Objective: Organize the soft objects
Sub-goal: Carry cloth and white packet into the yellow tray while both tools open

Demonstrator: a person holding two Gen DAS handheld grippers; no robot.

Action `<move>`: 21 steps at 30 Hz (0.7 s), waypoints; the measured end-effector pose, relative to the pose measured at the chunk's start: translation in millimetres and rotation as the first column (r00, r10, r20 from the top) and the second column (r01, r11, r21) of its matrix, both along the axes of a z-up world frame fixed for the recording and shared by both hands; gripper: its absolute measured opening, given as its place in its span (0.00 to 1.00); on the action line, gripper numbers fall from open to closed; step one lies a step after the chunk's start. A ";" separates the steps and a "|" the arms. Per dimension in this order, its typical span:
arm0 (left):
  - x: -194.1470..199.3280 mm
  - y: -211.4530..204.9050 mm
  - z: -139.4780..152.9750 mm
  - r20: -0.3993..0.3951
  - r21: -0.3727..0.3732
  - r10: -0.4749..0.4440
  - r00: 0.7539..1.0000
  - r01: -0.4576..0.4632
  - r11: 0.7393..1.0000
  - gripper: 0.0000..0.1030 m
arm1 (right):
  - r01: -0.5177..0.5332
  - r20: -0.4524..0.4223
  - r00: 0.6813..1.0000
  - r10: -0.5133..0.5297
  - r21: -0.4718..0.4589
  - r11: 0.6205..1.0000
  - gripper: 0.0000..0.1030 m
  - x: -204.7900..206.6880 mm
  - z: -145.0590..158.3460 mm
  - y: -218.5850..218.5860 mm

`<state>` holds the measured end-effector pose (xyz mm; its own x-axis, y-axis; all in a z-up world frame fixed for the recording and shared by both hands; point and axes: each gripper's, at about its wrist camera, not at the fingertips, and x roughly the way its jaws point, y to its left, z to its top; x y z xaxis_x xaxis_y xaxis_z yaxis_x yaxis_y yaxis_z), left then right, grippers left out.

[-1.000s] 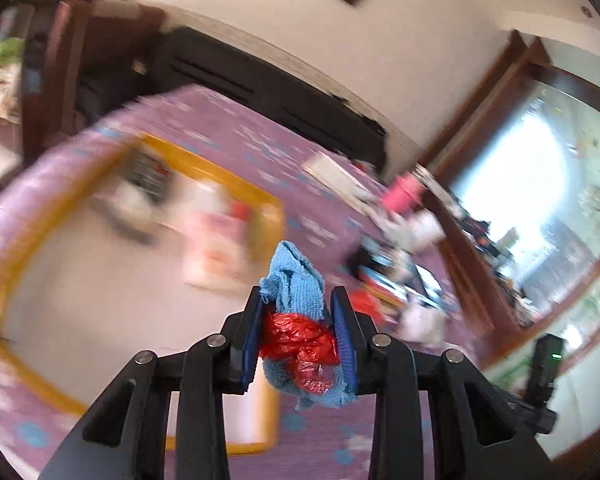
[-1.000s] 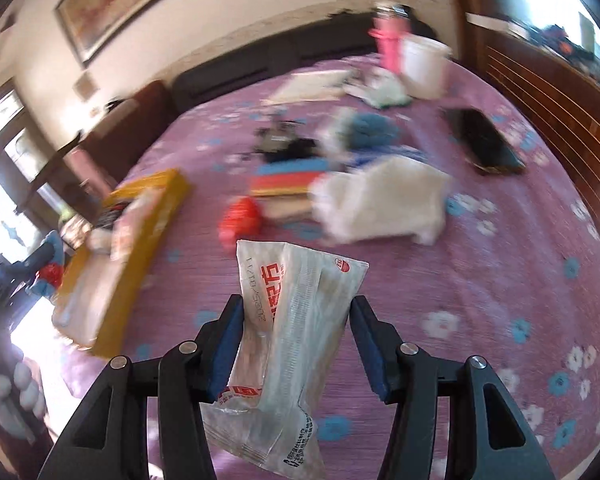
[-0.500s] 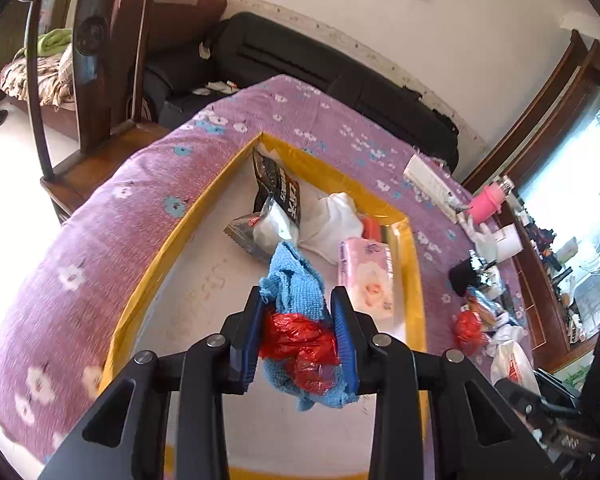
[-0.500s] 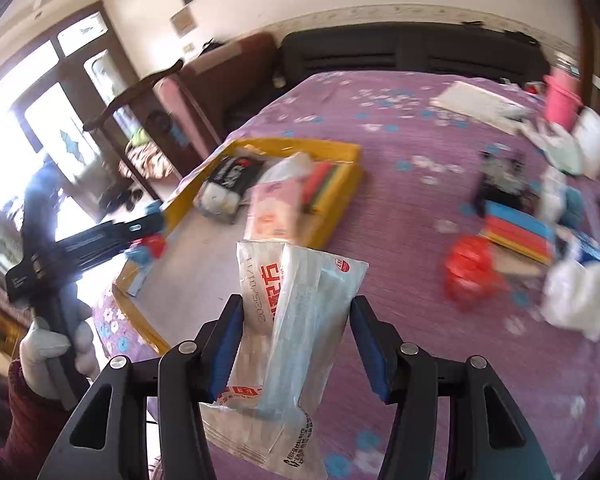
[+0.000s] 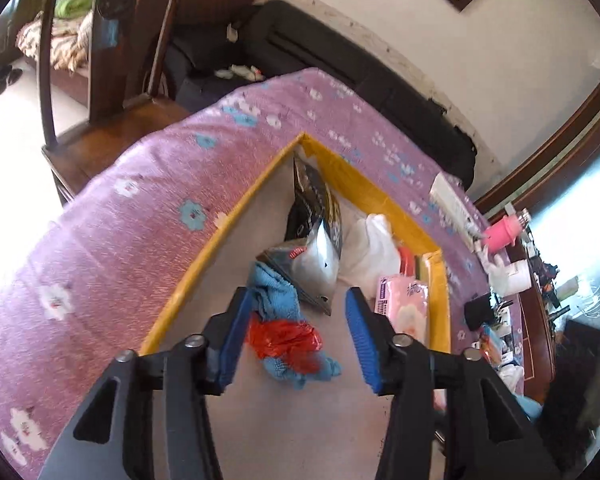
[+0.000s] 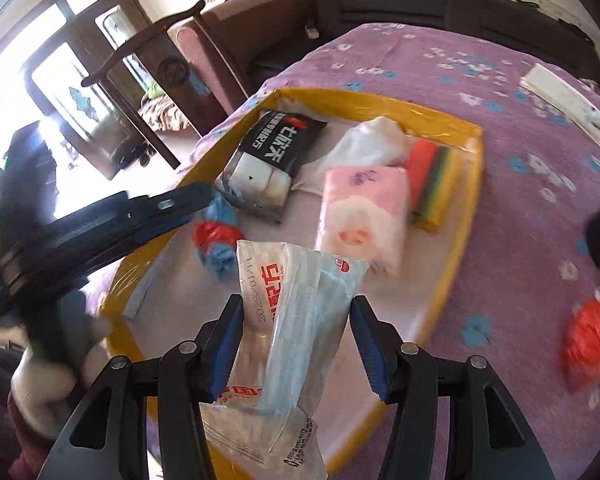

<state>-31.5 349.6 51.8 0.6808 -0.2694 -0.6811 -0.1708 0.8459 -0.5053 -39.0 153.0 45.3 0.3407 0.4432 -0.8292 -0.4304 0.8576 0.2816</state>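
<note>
Ahead of both your jaws lies the desk under its purple flowered cloth (image 5: 112, 240), and on it, directly below and beyond your jaws, sits the wide shallow yellow-rimmed tray with a pale floor (image 6: 466, 216). Your left gripper (image 5: 298, 344) has its jaws opening, and the small blue terry cloth bundled with crumpled red plastic (image 5: 288, 332) lies between them, close against the left pad and clear of the right one, over the tray floor. In the right wrist view that same bundle (image 6: 216, 244) sits just beyond and to the left of your right jaws, below the left gripper's blue tips. Your right gripper (image 6: 296, 344) is clamped on the clear plastic packet with red print and a pale blue folded pad inside (image 6: 296, 320); both pads press its sides and it sticks up beyond the jaws, above the near part of the tray. Farther out from your right jaws, in the tray, lie the pink soft pack of tissues (image 6: 360, 208), then the black-and-clear snack packet (image 6: 268, 160) to its left, the white crumpled plastic bag (image 6: 372, 140) behind it, and the striped red, green and yellow sponge stack (image 6: 432, 184) to its right against the rim.
</note>
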 end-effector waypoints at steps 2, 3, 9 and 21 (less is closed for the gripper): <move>-11.1 4.2 7.6 0.036 0.003 0.020 0.999 -0.020 1.000 0.64 | -0.003 -0.003 1.000 0.003 -0.005 1.000 0.57 14.1 -4.1 11.8; -18.6 7.6 11.0 0.054 -0.005 0.029 0.998 -0.029 1.000 0.64 | -0.003 -0.004 1.000 0.003 -0.007 1.000 0.58 19.8 -5.5 16.6; -46.4 30.5 14.8 0.091 -0.068 0.065 0.994 -0.059 0.996 0.69 | -0.026 0.031 0.999 0.025 0.036 0.999 0.69 35.3 6.7 26.2; -77.4 46.0 11.0 0.118 -0.077 0.102 0.988 -0.094 0.993 0.72 | 0.050 -0.098 0.994 -0.042 0.087 0.995 0.84 58.7 2.3 -1.0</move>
